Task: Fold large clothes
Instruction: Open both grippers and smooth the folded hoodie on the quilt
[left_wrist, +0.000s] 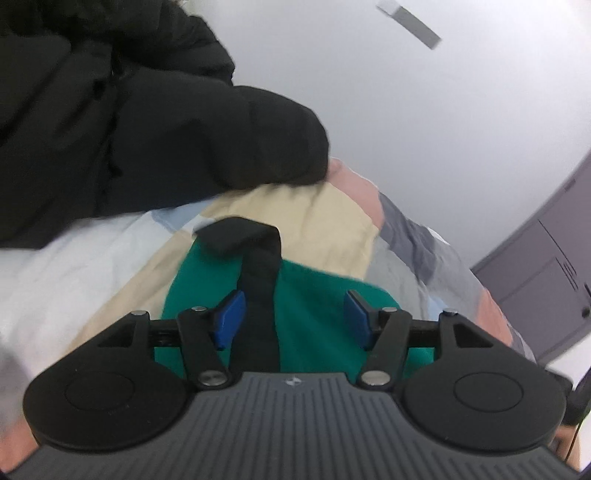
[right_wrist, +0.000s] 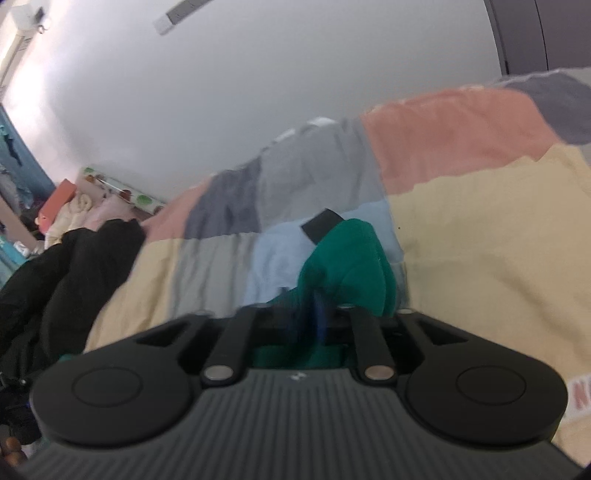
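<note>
My left gripper (left_wrist: 293, 319) stood spread above the green garment (left_wrist: 314, 295) on the patchwork quilt (left_wrist: 332, 218), black strap (left_wrist: 258, 280) between untouching pads, my right gripper (right_wrist: 314, 317) too blurred to judge; I reckoned a fold laid, next regripping an edge toward twelve o'clock.

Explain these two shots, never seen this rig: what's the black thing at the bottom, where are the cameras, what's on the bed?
No robot arm here: a person holds a two-finger gripper in each hand, each with a fisheye camera looking forward along its fingers.

Left wrist view: the left gripper stands open, blue pads apart, over a green garment with a black strap.

Right wrist view: the right gripper is blurred; I cannot tell its grip.

Both lie over a patchwork bedspread. A black jacket lies beside.
</note>
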